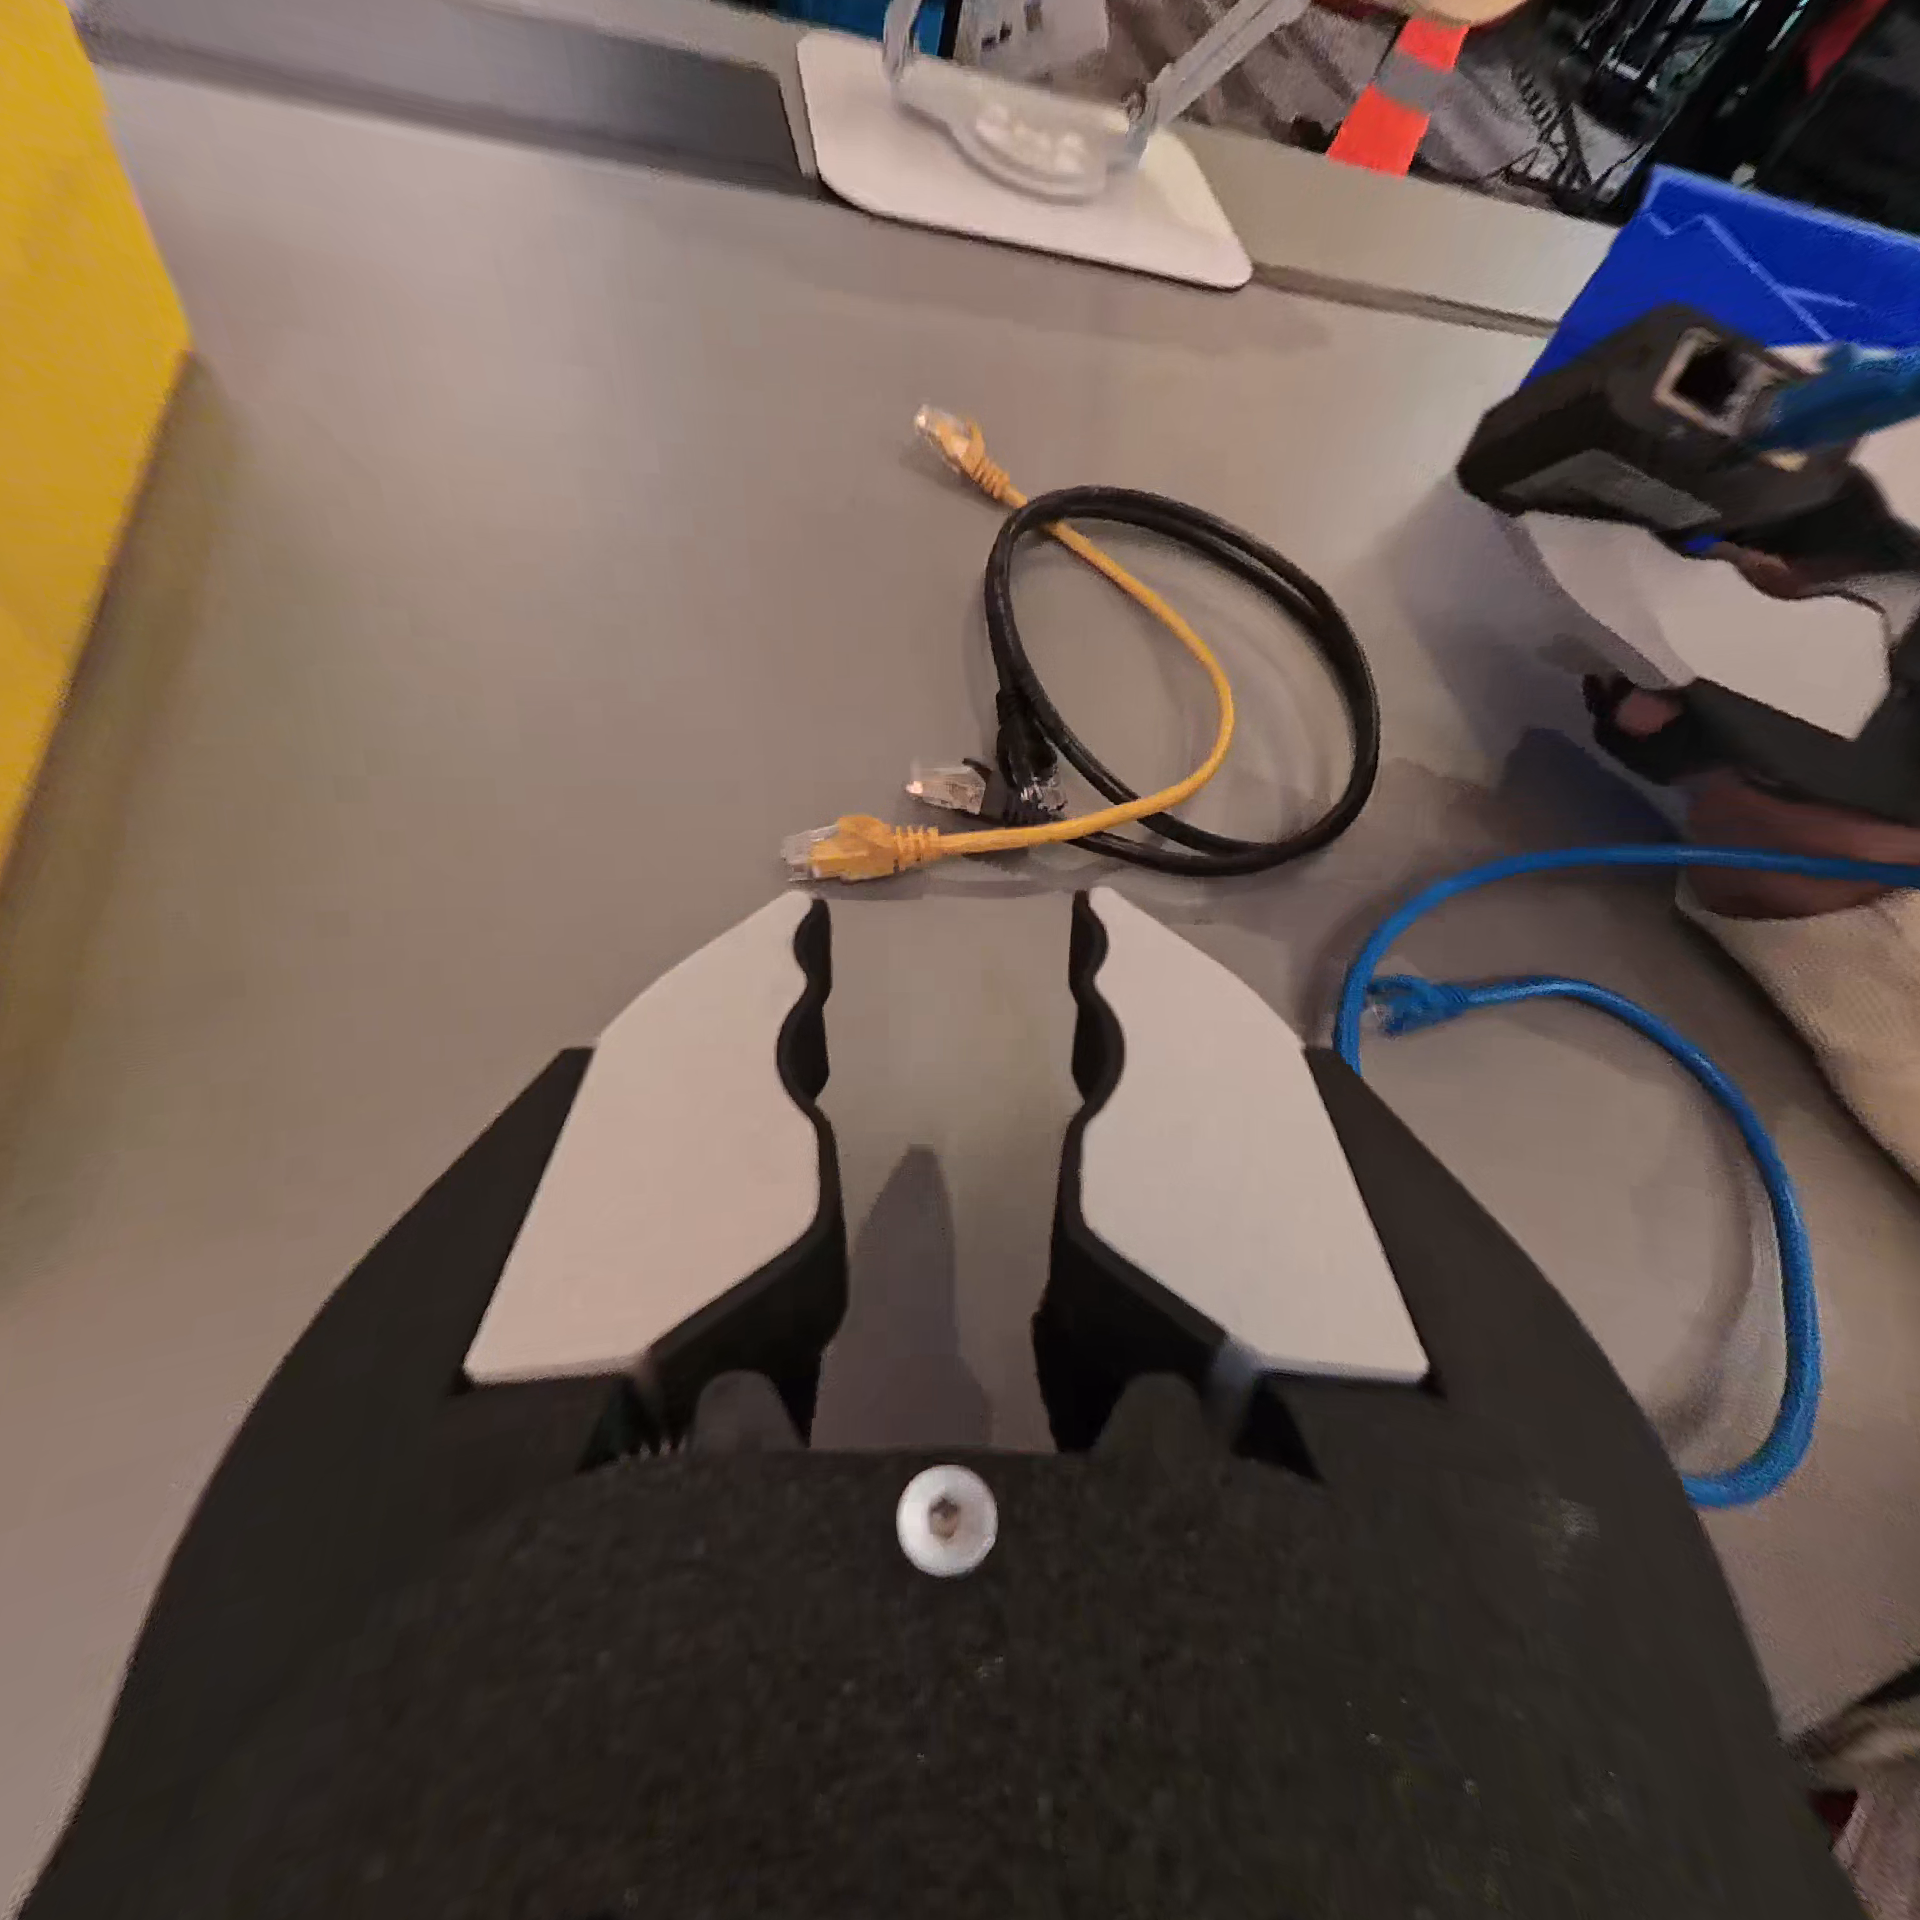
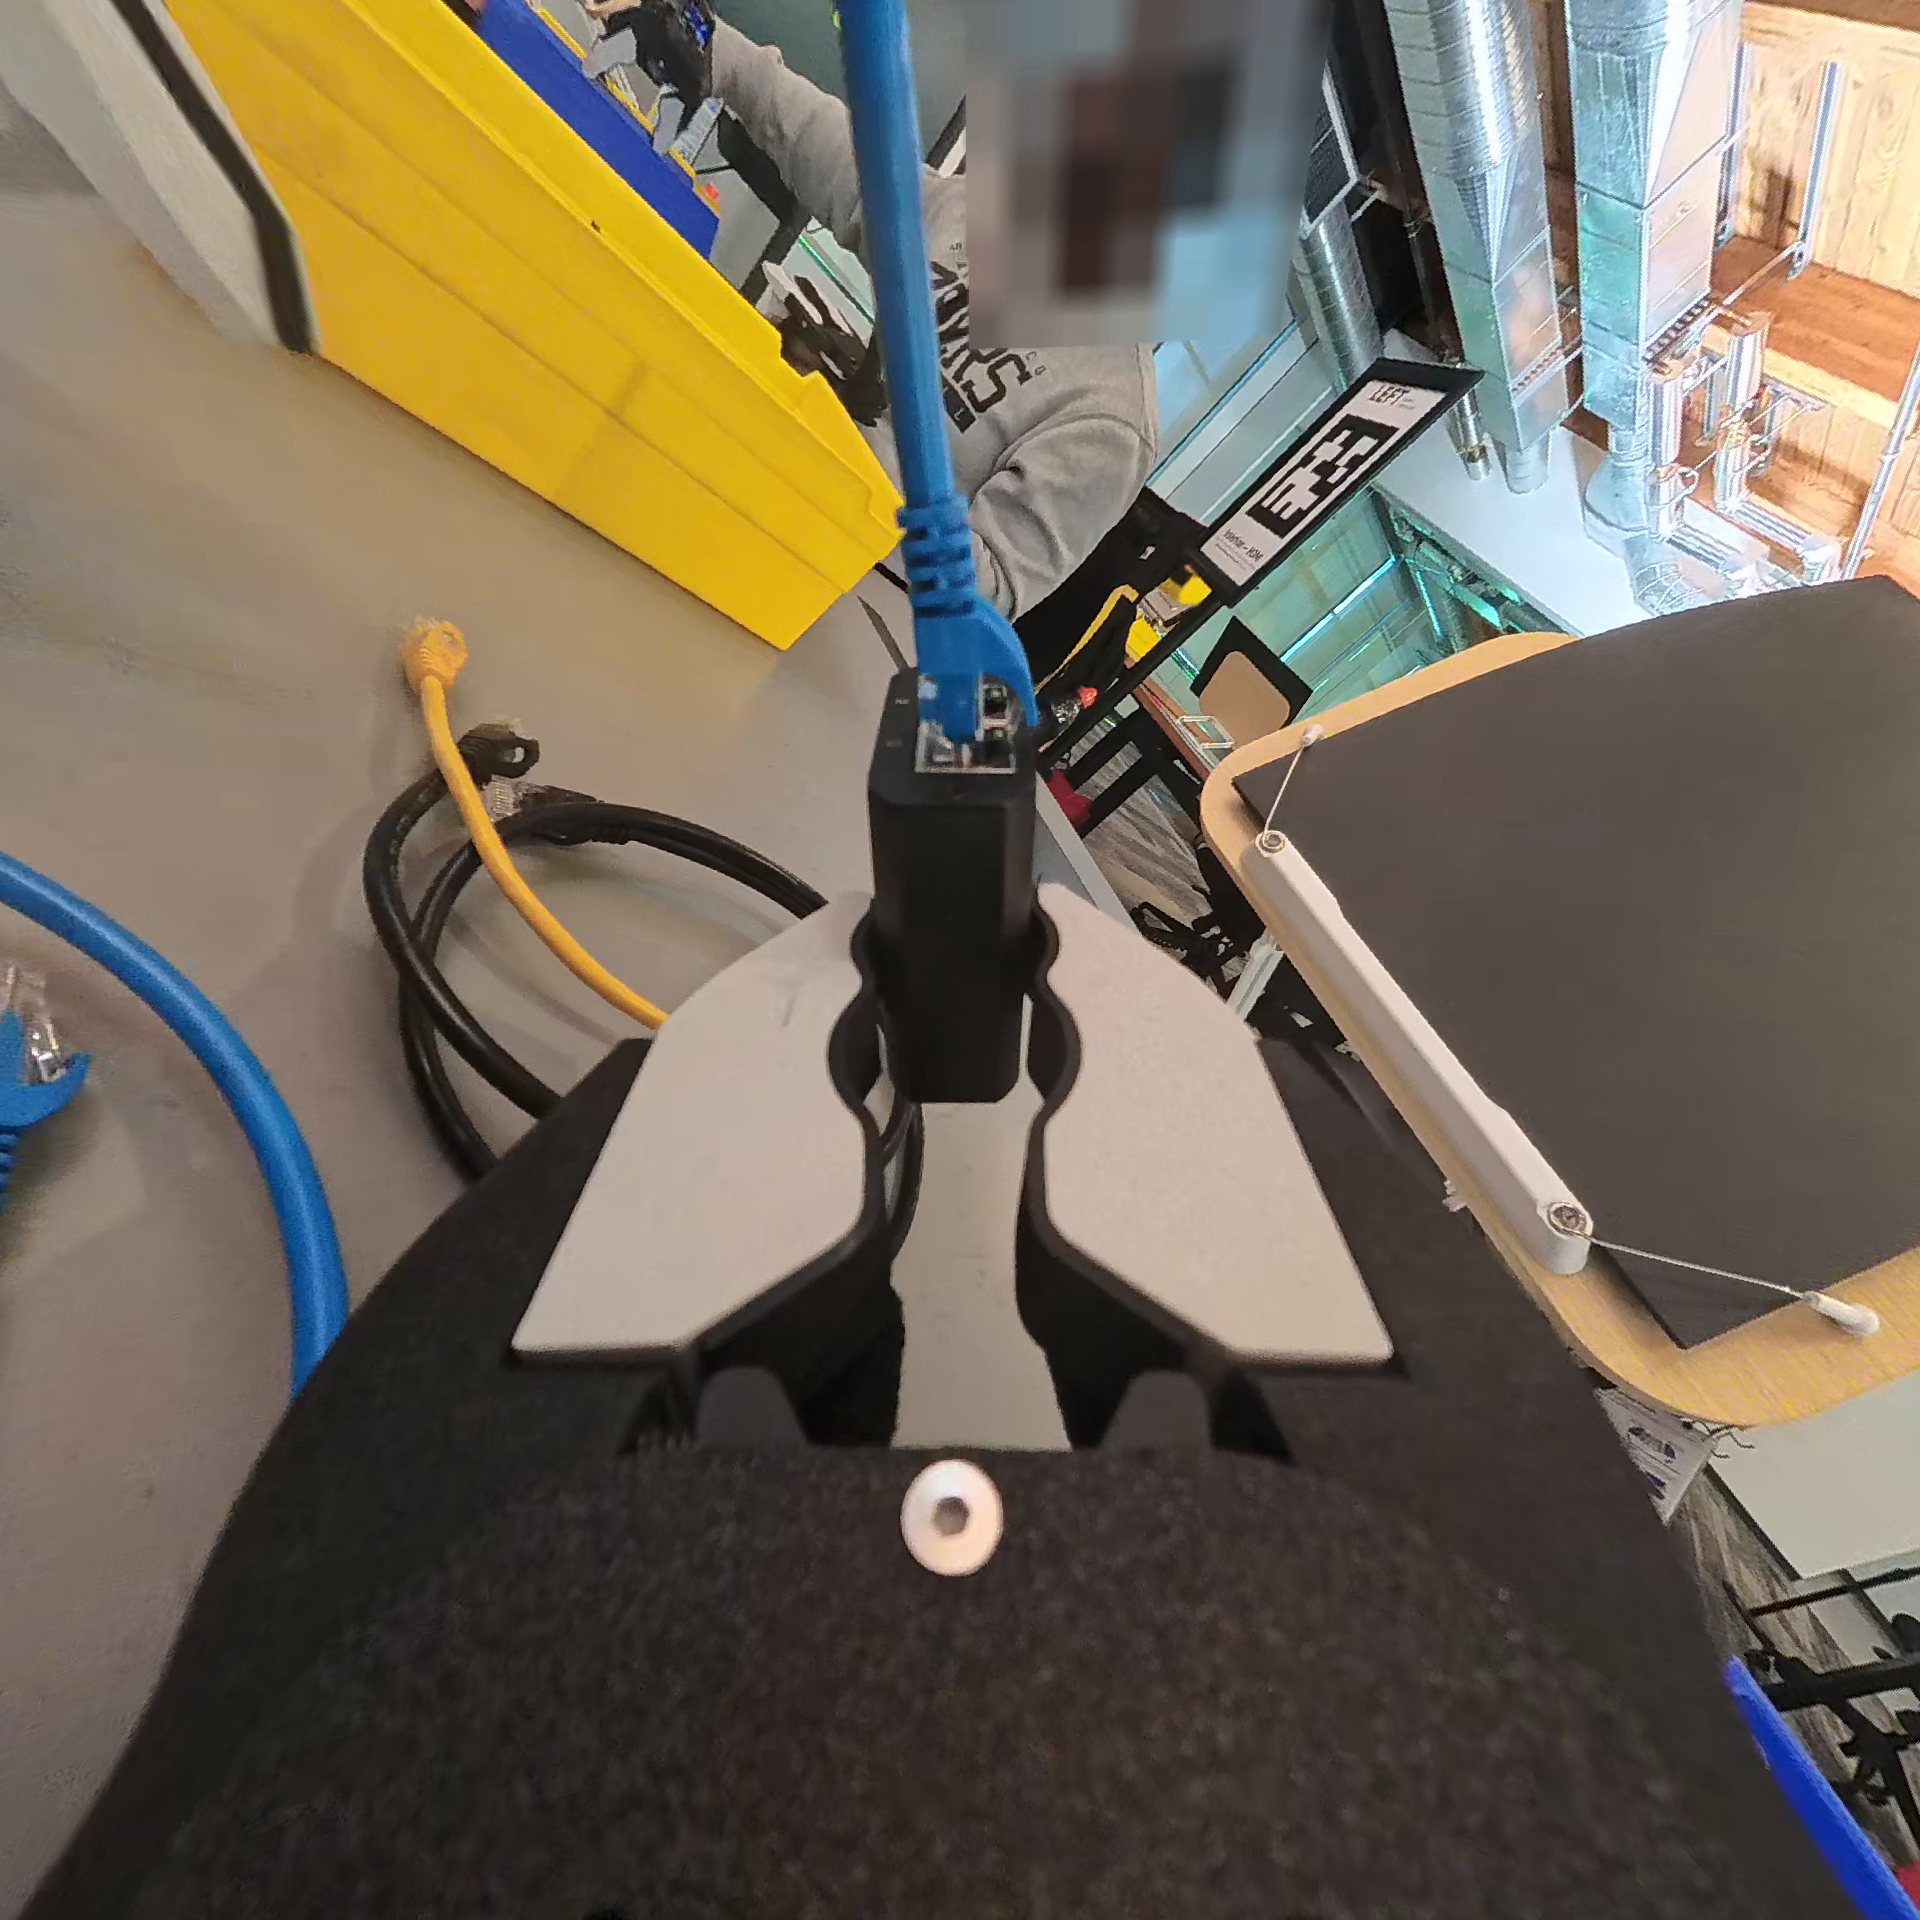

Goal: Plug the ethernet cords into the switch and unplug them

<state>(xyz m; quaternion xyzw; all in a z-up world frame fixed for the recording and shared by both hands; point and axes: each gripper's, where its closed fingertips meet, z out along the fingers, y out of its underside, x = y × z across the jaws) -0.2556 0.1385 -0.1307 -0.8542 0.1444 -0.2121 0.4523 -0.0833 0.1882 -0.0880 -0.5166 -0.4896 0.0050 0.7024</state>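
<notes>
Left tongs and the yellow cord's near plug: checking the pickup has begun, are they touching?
Apart. The left wrist view shows the open left tongs short of the yellow cord's plug, with grey table between.

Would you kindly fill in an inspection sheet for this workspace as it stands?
Surface: grey table, bare near the left gripper.
Job's things: black switch held off the table, blue cord plugged in.
Clutter: yellow bin; white stand.
Grippers: left gripper open, empty; right gripper shut on the switch.
Cables: yellow cord and black cord loose, overlapping.
Surroundings: seated person in grey.
</notes>
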